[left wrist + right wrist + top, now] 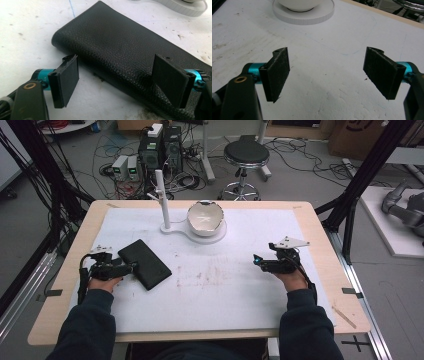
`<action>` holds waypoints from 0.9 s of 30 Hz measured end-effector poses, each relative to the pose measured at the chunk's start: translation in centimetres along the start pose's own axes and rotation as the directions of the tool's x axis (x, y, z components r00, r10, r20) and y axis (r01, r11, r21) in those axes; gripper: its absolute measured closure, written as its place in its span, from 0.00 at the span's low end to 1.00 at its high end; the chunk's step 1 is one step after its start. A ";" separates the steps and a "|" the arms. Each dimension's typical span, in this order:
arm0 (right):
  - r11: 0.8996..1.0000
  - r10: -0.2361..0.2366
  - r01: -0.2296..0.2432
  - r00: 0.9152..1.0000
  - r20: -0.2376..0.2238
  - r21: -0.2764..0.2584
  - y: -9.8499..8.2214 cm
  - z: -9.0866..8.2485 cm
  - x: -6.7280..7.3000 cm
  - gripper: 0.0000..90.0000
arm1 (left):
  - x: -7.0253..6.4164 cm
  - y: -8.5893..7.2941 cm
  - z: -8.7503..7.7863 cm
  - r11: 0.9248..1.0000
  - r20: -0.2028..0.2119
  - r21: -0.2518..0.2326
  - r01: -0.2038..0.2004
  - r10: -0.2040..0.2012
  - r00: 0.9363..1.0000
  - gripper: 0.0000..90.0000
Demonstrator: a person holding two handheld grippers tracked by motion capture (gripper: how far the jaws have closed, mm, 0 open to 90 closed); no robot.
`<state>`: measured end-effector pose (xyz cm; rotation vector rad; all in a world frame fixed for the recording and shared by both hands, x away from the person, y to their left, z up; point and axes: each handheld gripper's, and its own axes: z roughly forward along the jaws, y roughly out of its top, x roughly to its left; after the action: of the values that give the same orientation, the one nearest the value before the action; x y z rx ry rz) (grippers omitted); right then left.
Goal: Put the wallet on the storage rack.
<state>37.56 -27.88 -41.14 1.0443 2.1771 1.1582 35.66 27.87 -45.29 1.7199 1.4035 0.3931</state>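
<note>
Left gripper (131,266) sits at the left side of the white foam-covered table (240,295), held low in the person's left hand (105,282). Jaws spread wide, nothing clamped. In the left gripper view (115,82) the flat black leather-textured pouch (120,52) lies right in front of the jaws: the right pad (170,80) is over the pouch's near edge, the left pad (65,80) over bare table beside that edge. Can't tell if either pad actually touches it.

In the high view the pouch (145,262) lies flat on the table, angled diagonally, its lower-left edge at the left gripper's tips. It's left of centre, well apart from the bowl.

Right gripper (257,261) is on the right side of the table, in the person's right hand (290,279), pointing left toward table centre. Grey three-cornered plate (290,241) on top. Right gripper view (327,77): jaws wide apart, nothing between them, just stained white surface underneath.

At the back centre: white ceramic bowl (205,216) sitting on a round white base (220,234), with a white upright post (162,200) rising from the same base's left end. In the right gripper view the bowl (297,4) and its base (312,16) are ahead and to the left, well apart from the jaws.

Both forearms in dark sleeves (90,325) enter from the bottom edge.
</note>
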 end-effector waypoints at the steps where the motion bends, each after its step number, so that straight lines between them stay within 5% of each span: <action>1: 1.000 0.004 -0.004 1.000 0.000 0.001 0.0 0.0 0.1 0.24 | -0.1 0.0 0.1 1.000 0.004 0.002 -0.012 0.012 1.000 0.24; 6: 1.000 -0.014 0.014 1.000 -0.006 0.006 0.1 0.2 0.3 0.24 | -1.2 0.2 0.7 0.997 0.107 0.019 -0.073 0.071 0.992 0.31; 9: 1.000 -0.012 0.012 1.000 -0.008 0.006 0.1 0.2 0.3 0.24 | -2.7 0.2 1.4 0.988 0.192 0.028 -0.153 0.145 0.971 0.37; 13: 1.000 -0.005 0.005 1.000 -0.010 0.006 0.0 0.2 0.1 0.24 | -4.7 0.2 2.2 0.970 0.286 0.024 -0.241 0.224 0.932 0.44; 15: 1.000 -0.001 0.002 1.000 -0.009 0.008 0.0 0.2 0.1 0.24 | -5.2 0.2 2.4 0.967 0.298 0.024 -0.253 0.235 0.925 0.47; 17: 1.000 -0.002 0.002 1.000 -0.009 0.009 0.0 0.2 0.1 0.24 | -5.5 0.2 2.5 0.971 0.295 0.033 -0.237 0.217 0.930 0.46; 20: 1.000 -0.003 0.003 1.000 -0.007 0.005 0.0 0.1 0.2 0.24 | -5.9 0.1 2.6 0.985 0.261 0.095 -0.146 0.117 0.958 0.33; 23: 1.000 0.004 -0.004 1.000 -0.004 0.002 0.0 -0.1 0.1 0.24 | -6.8 -0.3 2.1 0.992 0.192 0.097 -0.077 0.057 0.980 0.28; 24: 1.000 0.002 -0.002 1.000 -0.003 -0.001 0.0 -0.2 0.1 0.24 | -7.2 -0.5 2.1 0.994 0.170 0.089 -0.070 0.054 0.984 0.27; 27: 1.000 0.006 -0.006 1.000 -0.005 -0.001 -0.1 -0.2 0.0 0.24 | -8.1 -0.9 2.5 0.989 0.144 0.075 -0.131 0.120 0.982 0.17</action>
<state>37.37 -28.02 -41.05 1.0492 2.1785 1.1653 34.24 19.43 -45.26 1.8734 1.2307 0.2801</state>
